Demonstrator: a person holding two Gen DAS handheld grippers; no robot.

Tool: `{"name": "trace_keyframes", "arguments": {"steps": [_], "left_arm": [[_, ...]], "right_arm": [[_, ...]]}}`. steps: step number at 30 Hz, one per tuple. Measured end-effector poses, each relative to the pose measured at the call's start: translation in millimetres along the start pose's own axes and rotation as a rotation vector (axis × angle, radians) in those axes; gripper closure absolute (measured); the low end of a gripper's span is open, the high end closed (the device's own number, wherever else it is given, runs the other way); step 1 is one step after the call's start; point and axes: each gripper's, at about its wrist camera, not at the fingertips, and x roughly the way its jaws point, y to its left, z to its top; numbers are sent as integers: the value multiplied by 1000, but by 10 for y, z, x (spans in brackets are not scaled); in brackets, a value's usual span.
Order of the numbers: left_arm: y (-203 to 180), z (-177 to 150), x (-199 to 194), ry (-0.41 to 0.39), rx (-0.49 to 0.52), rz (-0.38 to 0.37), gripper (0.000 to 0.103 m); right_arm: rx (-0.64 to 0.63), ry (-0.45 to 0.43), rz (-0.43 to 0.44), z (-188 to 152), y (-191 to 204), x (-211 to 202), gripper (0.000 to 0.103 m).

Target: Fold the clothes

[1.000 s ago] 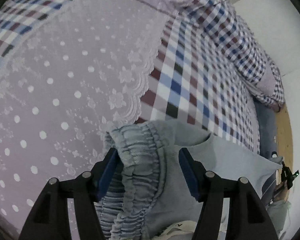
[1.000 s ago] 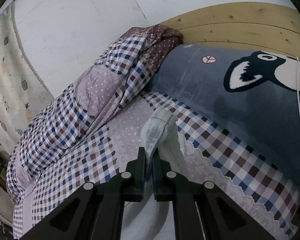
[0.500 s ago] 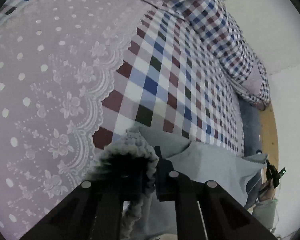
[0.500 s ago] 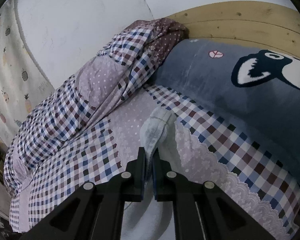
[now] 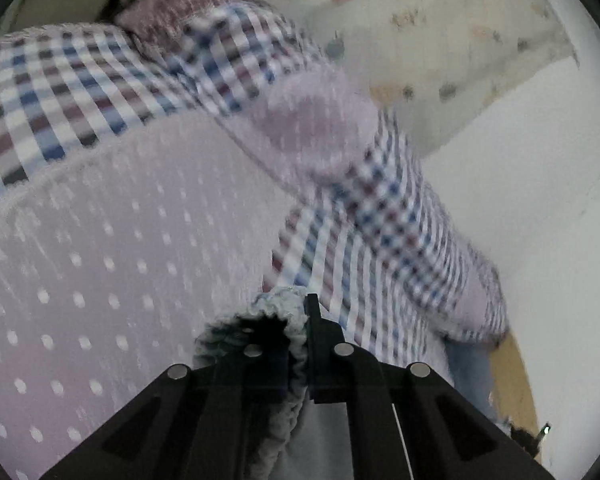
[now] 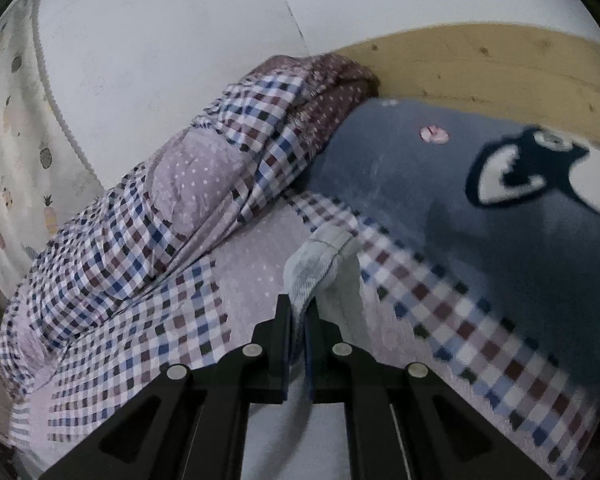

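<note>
A pale grey garment with a gathered elastic band (image 5: pixel 278 304) bunches up between the fingers of my left gripper (image 5: pixel 296 336), which is shut on it above the bed. In the right wrist view another part of the same grey garment (image 6: pixel 320 256), a ribbed hem, sticks up from my right gripper (image 6: pixel 298 320), which is shut on it. The rest of the cloth hangs below both grippers and is mostly hidden by them. The left wrist view is blurred by motion.
The bed carries a lilac dotted sheet (image 5: pixel 112 248) with checked panels. A bunched checked duvet (image 6: pixel 140 232) lies along the wall. A grey-blue blanket with a dark animal print (image 6: pixel 480 208) lies below a wooden headboard (image 6: pixel 500 64). A patterned curtain (image 6: pixel 4 128) hangs left.
My left gripper went from open around the elastic band to shut on it, then lifted and swung up towards the duvet and wall. The right gripper stayed shut on the hem and shifted slightly.
</note>
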Motion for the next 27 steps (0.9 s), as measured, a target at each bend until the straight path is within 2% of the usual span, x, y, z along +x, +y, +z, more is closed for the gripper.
{"name": "trace_keyframes", "arguments": {"steps": [4,6,9,12,14,15,17,19,20,21,23,25,27], "left_arm": [[81,145,13,-90,10,1,98],[173,201,124,-86,5,52,98],[279,164,375,-39,0,139,98],[382,112,523,3,5,187,97],[450,106,586,32,-11,190,97],[462,90,578,38,-15,188,96],[467,67,561,53,-21,180,95],[404,49,504,58,-3,166,82],[358,29,478,60,7,146,63],[310,6,449,60,18,124,48],[179,-51,354,46,44,103,38],[23,-95,223,26,67,93,36],[-101,-132,98,10,80,82,35]], "right_arm": [[-53,31,-25,-58,276,425,99],[-79,58,-44,-130,414,683,99],[-117,98,-73,-238,622,1070,98],[-155,138,-102,-346,829,1457,91],[-124,135,-67,-365,696,1416,66],[-105,131,-47,-372,618,1383,58],[-69,125,-8,-387,462,1317,31],[-32,118,32,-401,306,1251,18],[-14,115,52,-408,228,1218,17],[13,133,58,-433,109,1211,17],[124,201,86,-574,-283,1242,17],[237,268,132,-764,-666,1321,17],[295,316,152,-939,-885,1426,19]]}}
